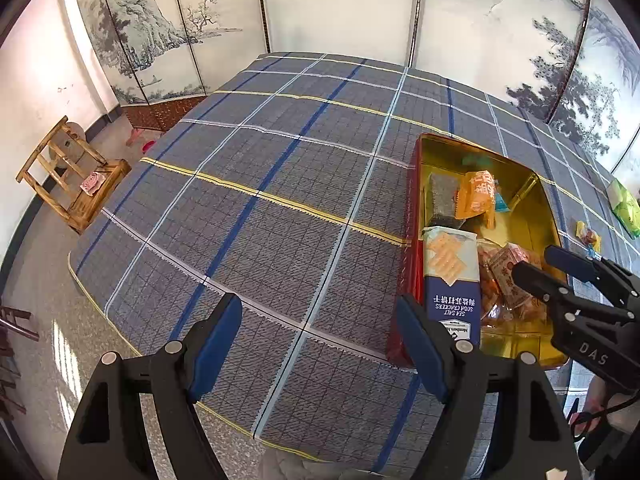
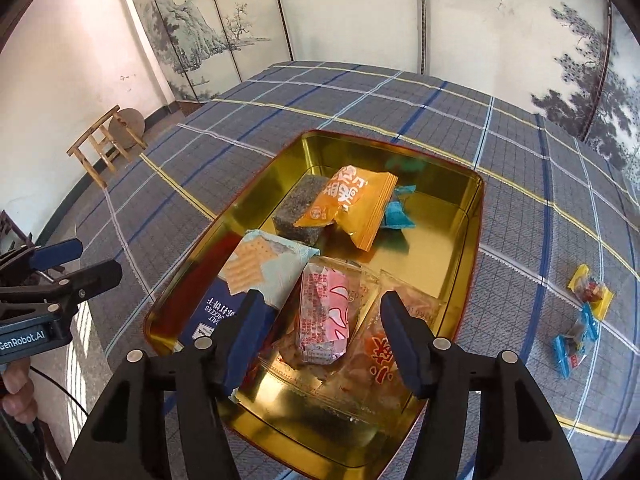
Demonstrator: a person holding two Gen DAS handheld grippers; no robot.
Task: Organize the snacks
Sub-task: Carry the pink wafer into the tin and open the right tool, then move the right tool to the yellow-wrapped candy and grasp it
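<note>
A gold tin (image 2: pixel 312 152) with red outer walls sits on the checked tablecloth (image 2: pixel 400 104). It holds a blue soda cracker pack (image 2: pixel 248 280), an orange packet (image 2: pixel 352 204), a dark sesame block (image 2: pixel 300 208), teal candies (image 2: pixel 398 212), a clear bag of orange snacks (image 2: pixel 380 344) and a pink packet (image 2: pixel 324 312). My right gripper (image 2: pixel 322 304) hangs open over the tin's near end. The pink packet lies between its fingers, untouched by the pads. My left gripper (image 1: pixel 316 312) is wide open and empty over bare cloth, left of the tin (image 1: pixel 448 148).
Loose wrapped candies (image 2: pixel 590 288) and blue-wrapped ones (image 2: pixel 572 344) lie on the cloth right of the tin. A green packet (image 1: pixel 624 208) lies further right. A wooden stool (image 1: pixel 72 176) stands on the floor beyond the table's left edge. A painted folding screen (image 1: pixel 160 40) backs the table.
</note>
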